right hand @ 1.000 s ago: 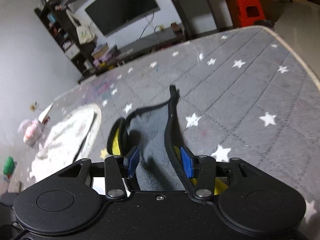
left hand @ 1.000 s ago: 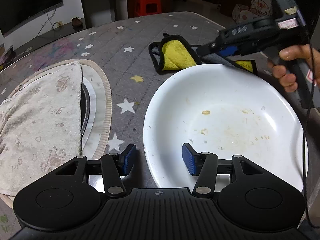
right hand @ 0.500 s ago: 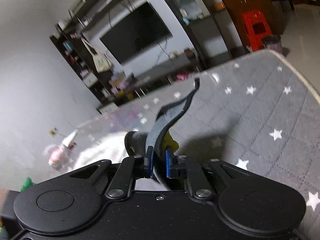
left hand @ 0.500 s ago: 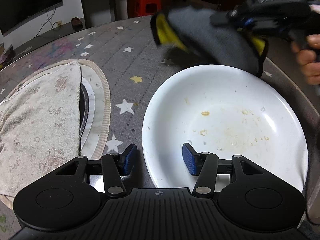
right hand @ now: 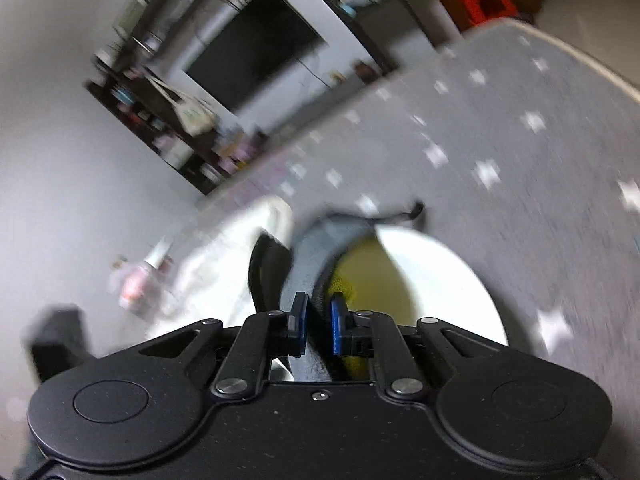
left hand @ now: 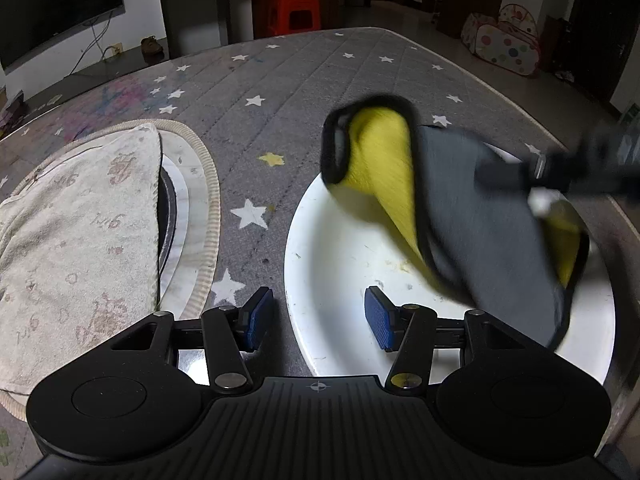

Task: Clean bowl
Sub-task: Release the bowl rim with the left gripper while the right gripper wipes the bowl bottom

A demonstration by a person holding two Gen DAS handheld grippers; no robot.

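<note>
A wide white bowl (left hand: pixel 340 256) with dried food specks sits on the grey star-print cover. My left gripper (left hand: pixel 318 316) is open, its fingers straddling the bowl's near-left rim without touching it. My right gripper (right hand: pixel 318 326) is shut on a grey and yellow cloth (left hand: pixel 472 216), which hangs blurred over the bowl's right half. In the right wrist view the cloth (right hand: pixel 316 256) drapes onto the bowl (right hand: pixel 444 280). The bowl's far right is hidden by the cloth.
A beige towel (left hand: pixel 76 232) lies over a round mat (left hand: pixel 200 216) at the left. The grey cover's edge (left hand: pixel 500 92) curves round the far right. A red stool (left hand: pixel 294 12) and TV stand lie beyond.
My right gripper closed on the cloth, lifted it off the cover and swung it down over the bowl. My left gripper and the bowl have not moved.
</note>
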